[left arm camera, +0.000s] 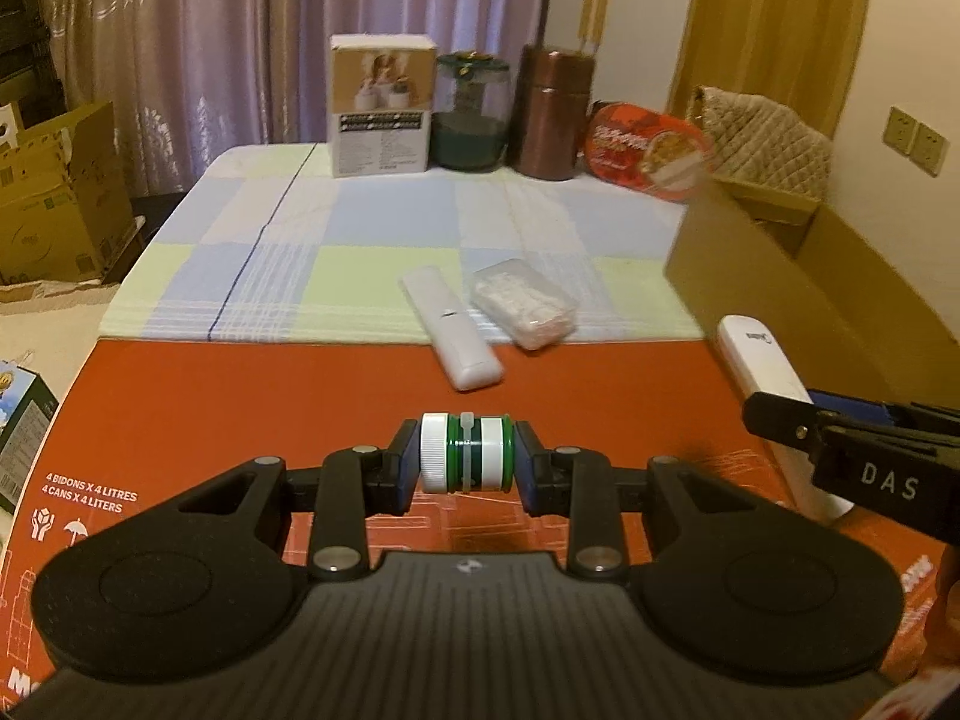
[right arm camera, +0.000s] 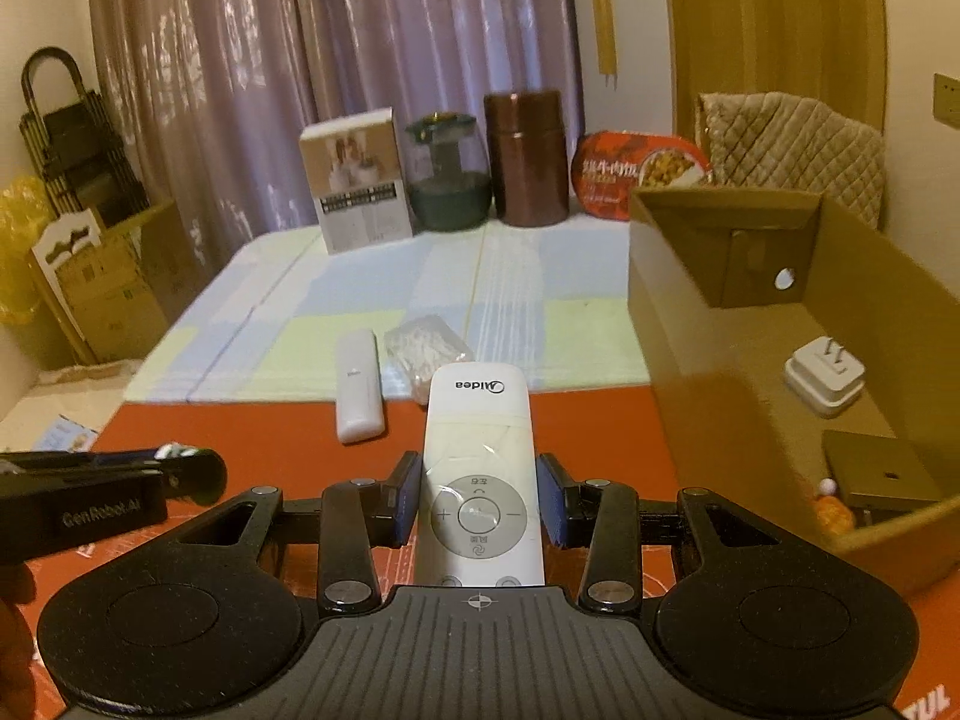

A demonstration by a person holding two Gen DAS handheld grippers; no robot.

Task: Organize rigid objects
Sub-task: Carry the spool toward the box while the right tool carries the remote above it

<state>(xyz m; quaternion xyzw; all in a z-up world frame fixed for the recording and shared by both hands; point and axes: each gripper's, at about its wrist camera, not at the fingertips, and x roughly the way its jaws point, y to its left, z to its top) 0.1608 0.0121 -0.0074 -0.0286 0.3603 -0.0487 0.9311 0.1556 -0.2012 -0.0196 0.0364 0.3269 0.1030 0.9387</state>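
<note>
**Both grippers loaded over the red board**

1. Left gripper (left arm camera: 467,457): the blue pads are closed on a small green-and-white cylindrical bottle with a ribbed white cap (left arm camera: 467,451), held sideways above the red printed cardboard sheet (left arm camera: 240,396). In the right wrist view this gripper (right arm camera: 180,468) enters at 9 o'clock, and only a green-and-white sliver of the bottle shows at its tip.

2. At 12 o'clock from the left gripper, a slim white rectangular case (left arm camera: 451,329) lies across the edge between the red sheet and the pastel checked cloth (left arm camera: 336,228). A clear plastic box of white contents (left arm camera: 522,303) sits just beside it, toward 1 o'clock.

3. Right gripper (right arm camera: 478,504): the pads stand either side of a white Midea remote control with a round button pad (right arm camera: 478,468). A narrow gap shows at each pad, so firm contact cannot be confirmed. The left wrist view shows the remote (left arm camera: 774,378) at 3 o'clock, projecting from the right gripper (left arm camera: 780,414).

4. Open brown cardboard box (right arm camera: 720,360): at 2 o'clock from the right gripper. Only the right wrist view shows its interior, which holds a white plug adapter (right arm camera: 825,377) and a small tan block (right arm camera: 882,468). The left wrist view shows only its outer wall (left arm camera: 780,276).
</note>
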